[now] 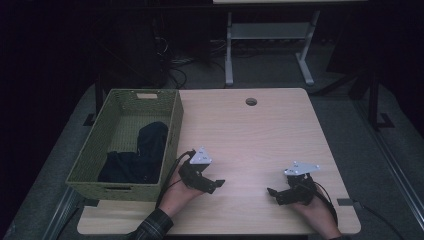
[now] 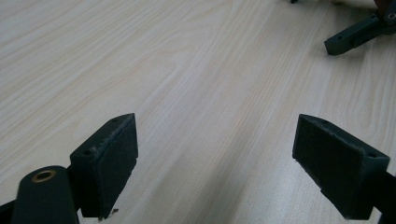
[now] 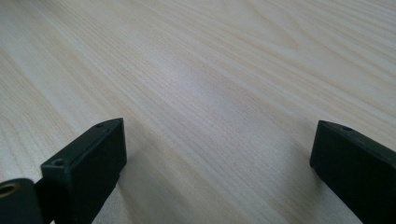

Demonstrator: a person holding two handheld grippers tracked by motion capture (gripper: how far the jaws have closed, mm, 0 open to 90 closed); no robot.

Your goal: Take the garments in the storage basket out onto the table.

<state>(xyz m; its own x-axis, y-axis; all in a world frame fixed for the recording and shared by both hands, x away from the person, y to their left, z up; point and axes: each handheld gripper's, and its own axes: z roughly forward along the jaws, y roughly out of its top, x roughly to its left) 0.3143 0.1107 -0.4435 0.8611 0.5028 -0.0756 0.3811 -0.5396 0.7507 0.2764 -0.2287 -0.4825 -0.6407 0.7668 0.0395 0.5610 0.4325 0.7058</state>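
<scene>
Both my grippers, left (image 1: 216, 183) and right (image 1: 272, 192), rest low on the bare surface (image 1: 260, 135), jaws spread wide, holding nothing. Dark clothing (image 1: 137, 157) lies in the green basket (image 1: 95, 145) just beside the left gripper; I judge that the next reach.

The left gripper (image 1: 212, 184) was black, boxy in its links, and carried a grey three-cornered plate (image 1: 201, 157) on top, with a thin black cable (image 1: 176, 162) looping off its back. The right gripper (image 1: 273, 193) matched it — same dark frame, same pale plate (image 1: 301, 168) — and its cable ran across the hand behind it. Up close, each jaw ended in a thick, wedge-like black block faced with a matte pad (image 2: 120, 177), small screw holes sunk in the top faces — and a brass-ringed pivot (image 2: 44, 176) sat at the base. The left arm wore a dark plaid sleeve (image 1: 152, 227).
</scene>
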